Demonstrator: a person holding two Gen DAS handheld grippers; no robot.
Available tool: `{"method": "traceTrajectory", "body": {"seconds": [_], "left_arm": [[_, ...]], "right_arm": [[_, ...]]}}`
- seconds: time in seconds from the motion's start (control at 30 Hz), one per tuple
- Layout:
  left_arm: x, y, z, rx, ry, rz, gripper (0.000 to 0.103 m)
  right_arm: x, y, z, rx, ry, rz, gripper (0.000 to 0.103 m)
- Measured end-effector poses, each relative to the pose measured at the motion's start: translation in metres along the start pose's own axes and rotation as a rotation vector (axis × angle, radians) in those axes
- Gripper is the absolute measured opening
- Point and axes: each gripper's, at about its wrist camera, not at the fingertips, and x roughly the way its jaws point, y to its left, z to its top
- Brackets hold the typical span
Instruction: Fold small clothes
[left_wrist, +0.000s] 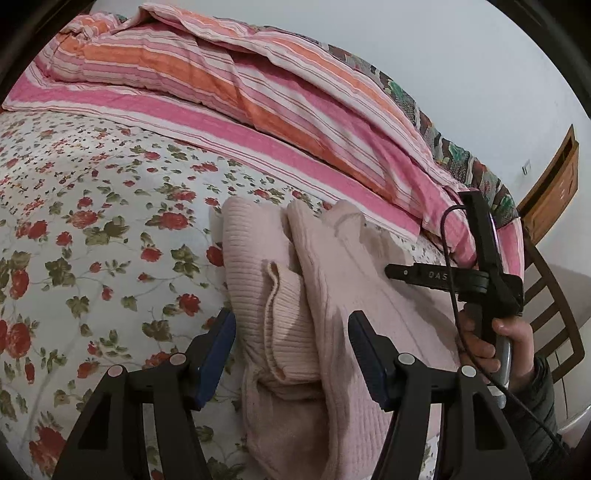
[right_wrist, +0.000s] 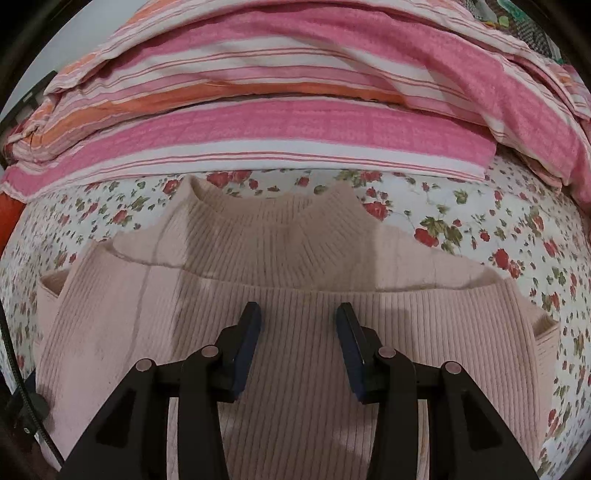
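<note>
A pale pink ribbed sweater (right_wrist: 295, 332) lies folded on the floral bedsheet (right_wrist: 498, 229), its collar toward the striped quilt. In the left wrist view the sweater (left_wrist: 332, 295) shows from its side, with a sleeve cuff (left_wrist: 280, 332) folded over. My left gripper (left_wrist: 291, 332) is open, its blue pads either side of the cuff, empty. My right gripper (right_wrist: 298, 317) is open just above the sweater's middle, holding nothing. It also shows in the left wrist view (left_wrist: 424, 275), held by a hand (left_wrist: 491, 350).
A pink, orange and white striped quilt (left_wrist: 258, 92) is piled along the far side of the bed. The floral sheet (left_wrist: 92, 240) stretches to the left. A wooden chair (left_wrist: 554, 295) and wooden furniture (left_wrist: 554, 184) stand by the wall at right.
</note>
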Motion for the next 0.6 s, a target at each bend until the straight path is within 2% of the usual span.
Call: {"method": "traceTrajectory", "body": {"seconds": [0.2,0.27,0.43,0.6], "left_arm": [[-0.006,0.012,-0.012,-0.023,0.053,-0.055,0.061],[-0.011,0.014,-0.017,-0.015,0.060,-0.072,0.061],[-0.017,0.017,-0.027,-0.027,0.081,-0.120,0.065],[-0.015,0.014,-0.029,-0.024,0.093,-0.126,0.066]], "right_arm": [[-0.031,0.007,-0.030,-0.064,-0.002,-0.001,0.041],[-0.049,0.009,-0.049,-0.092,-0.049,-0.022,0.041],[-0.076,0.010,-0.089,-0.098,-0.088,-0.002,0.041],[-0.096,0.018,-0.133,-0.186,-0.151,-0.022,0.041]]}}
